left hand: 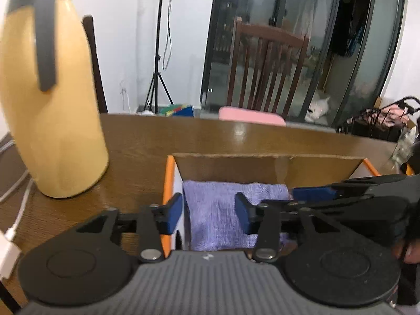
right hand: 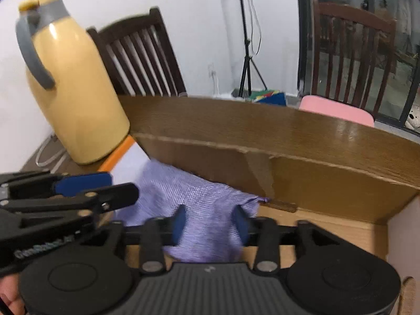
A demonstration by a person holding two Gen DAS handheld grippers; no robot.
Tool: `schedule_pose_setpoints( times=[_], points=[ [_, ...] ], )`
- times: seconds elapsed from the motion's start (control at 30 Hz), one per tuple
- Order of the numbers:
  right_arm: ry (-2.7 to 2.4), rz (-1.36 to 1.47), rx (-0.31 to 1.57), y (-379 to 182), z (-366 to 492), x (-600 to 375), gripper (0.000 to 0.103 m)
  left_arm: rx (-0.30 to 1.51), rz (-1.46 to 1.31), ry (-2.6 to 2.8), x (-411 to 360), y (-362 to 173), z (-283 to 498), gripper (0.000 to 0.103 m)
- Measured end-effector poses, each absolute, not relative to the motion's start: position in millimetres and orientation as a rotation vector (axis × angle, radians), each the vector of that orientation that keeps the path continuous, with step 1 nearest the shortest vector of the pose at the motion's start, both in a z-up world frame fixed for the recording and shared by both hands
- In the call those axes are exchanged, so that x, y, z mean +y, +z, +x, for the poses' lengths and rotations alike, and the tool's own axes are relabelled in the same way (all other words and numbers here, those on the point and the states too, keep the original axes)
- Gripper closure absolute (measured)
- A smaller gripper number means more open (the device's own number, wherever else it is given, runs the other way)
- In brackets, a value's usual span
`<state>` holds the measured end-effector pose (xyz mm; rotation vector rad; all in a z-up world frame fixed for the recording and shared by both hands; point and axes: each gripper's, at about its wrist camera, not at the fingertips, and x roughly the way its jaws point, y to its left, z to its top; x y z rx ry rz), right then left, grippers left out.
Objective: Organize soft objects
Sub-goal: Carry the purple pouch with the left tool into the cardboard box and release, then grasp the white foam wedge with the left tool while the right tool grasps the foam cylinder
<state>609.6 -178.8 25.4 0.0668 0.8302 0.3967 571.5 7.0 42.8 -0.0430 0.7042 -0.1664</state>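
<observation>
cloth: a purple knit cloth (left hand: 225, 210) lies inside the cardboard box (left hand: 262, 165), bunched up against the box's left end and far wall
cloth direction: in the right wrist view the cloth (right hand: 199, 199) slopes down from the far-left corner toward the near side, so its long axis runs roughly far-to-near; the exact shape is hard to call with the folds
left gripper: the left gripper (left hand: 208, 212) hangs over the left end of the box, jaws parted, blue pads on either side of the box's orange-edged left wall and the cloth, not pinching anything
right gripper: the right gripper (right hand: 210, 223) is open too, over the cloth's near edge, nothing clamped
box: open top, torn brown rim, white outside with orange trim
surface: a brown wooden table (left hand: 147, 141), with a yellow thermos jug (left hand: 52, 110) with a grey handle standing just left of the box
room: white wall, dark wooden chairs (left hand: 265, 68), one with a pink cushion (left hand: 249, 115), a black tripod stand (left hand: 157, 52), glass doors (left hand: 302, 26)
</observation>
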Motion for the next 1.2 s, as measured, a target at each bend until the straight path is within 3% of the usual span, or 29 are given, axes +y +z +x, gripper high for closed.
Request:
schedule_pose_setpoints(
  times=[0.2,0.53,0.67,0.8,1.2],
  points=[
    [0.368,0.04,0.681,85.1,539.3,-216.7,0.046,0.597,-0.015,-0.176,10.2,90.2,500.9,0.046],
    [0.295,0.055,0.393,146.1,351.9,-300.1,0.018,0.296,-0.009,-0.119,14.5,135.6,310.5,0.023],
    [0.273,0.043,0.298,140.0,270.7,-315.1,0.012,0.201,0.002,-0.133,9.3,134.2,231.1,0.011],
    [0.251,0.007,0.246,120.6,200.3,-319.8,0.01,0.179,-0.011,-0.181,1.2,117.0,170.7,0.004],
    [0.206,-0.032,0.219,41.9,55.5,-318.1,0.007,0.149,0.006,-0.178,2.7,59.4,60.7,0.0]
  ],
)
